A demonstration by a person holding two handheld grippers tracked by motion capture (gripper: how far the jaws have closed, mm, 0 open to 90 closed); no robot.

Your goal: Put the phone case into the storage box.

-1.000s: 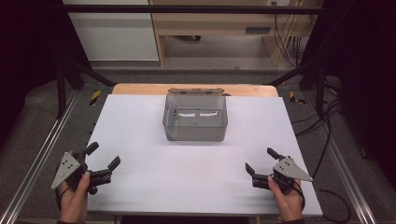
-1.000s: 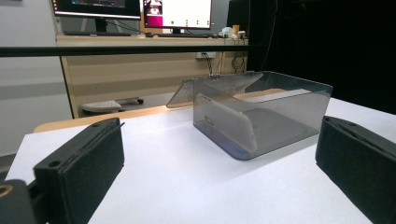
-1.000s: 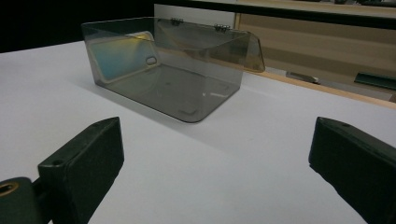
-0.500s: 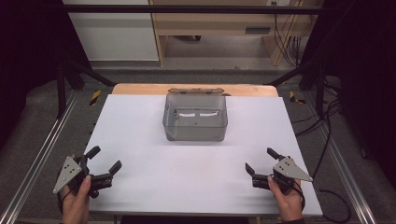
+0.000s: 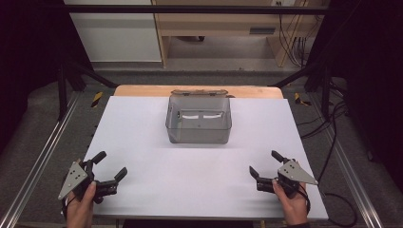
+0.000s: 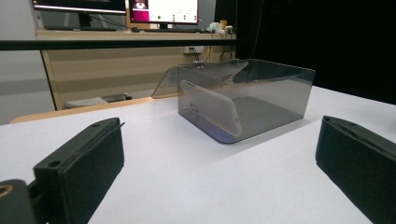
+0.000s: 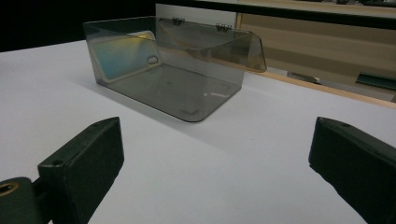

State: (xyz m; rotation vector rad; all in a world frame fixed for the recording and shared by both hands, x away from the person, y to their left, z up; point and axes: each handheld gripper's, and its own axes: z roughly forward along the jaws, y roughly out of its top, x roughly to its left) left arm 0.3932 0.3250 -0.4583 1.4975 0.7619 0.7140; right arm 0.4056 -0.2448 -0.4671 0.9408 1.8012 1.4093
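The left gripper (image 5: 108, 166) waits, jaws spread and empty, at the near left corner. The smoky clear plastic box (image 5: 198, 119), lid back, sits mid-table, holding what may be a phone case (image 7: 122, 57). The right gripper (image 5: 265, 165) is likewise agape. The approach hasn't begun; next comes a reach forward.

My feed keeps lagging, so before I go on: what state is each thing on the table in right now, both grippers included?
Clear box: upright on the white table, touched by neither gripper.
Box lid: hinged open, tilted back behind the box.
Phone case: inside the box, leaning on edge against a wall.
Left gripper: open, empty, near the table's front left corner.
Right gripper: open, empty, near the front right corner.
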